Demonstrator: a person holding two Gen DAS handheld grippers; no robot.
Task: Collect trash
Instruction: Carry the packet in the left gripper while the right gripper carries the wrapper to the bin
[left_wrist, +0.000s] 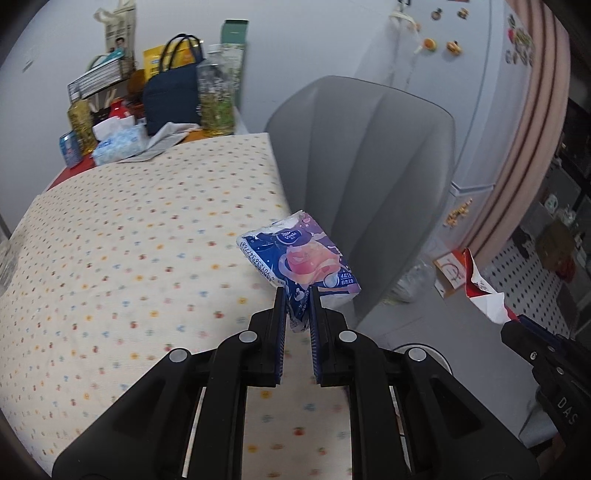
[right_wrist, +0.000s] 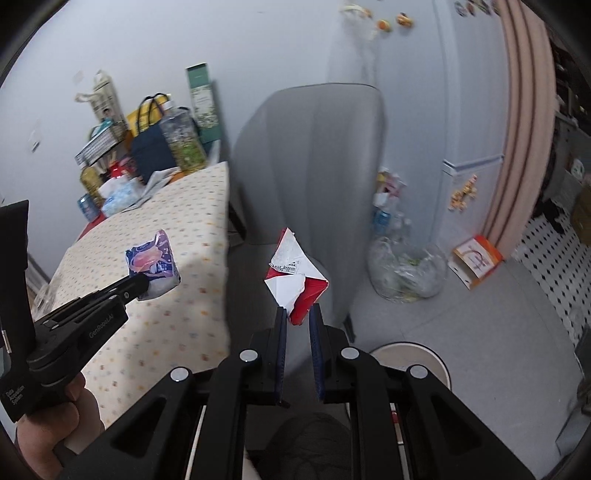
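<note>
Trash in both tongs: a blue tissue packet (left_wrist: 301, 258) pinched by the left gripper (left_wrist: 297, 295), a torn red-and-white carton (right_wrist: 295, 280) pinched by the right gripper (right_wrist: 297, 314).

Seen from the left wrist, the packet is held above the edge of the dotted tablecloth (left_wrist: 129, 240), in front of the grey chair (left_wrist: 369, 166); its printed label is readable only here, and the carton shows just as a crumpled scrap at the far right. The right wrist view shows the carton's folded flaps up close, held over the chair's seat, plus things the other view hides or barely shows: the hand (right_wrist: 55, 424) gripping the left tool, a clear bag of bottles (right_wrist: 406, 273) on the floor beside the fridge (right_wrist: 469, 110), and a round white rim (right_wrist: 410, 360) below.
</note>
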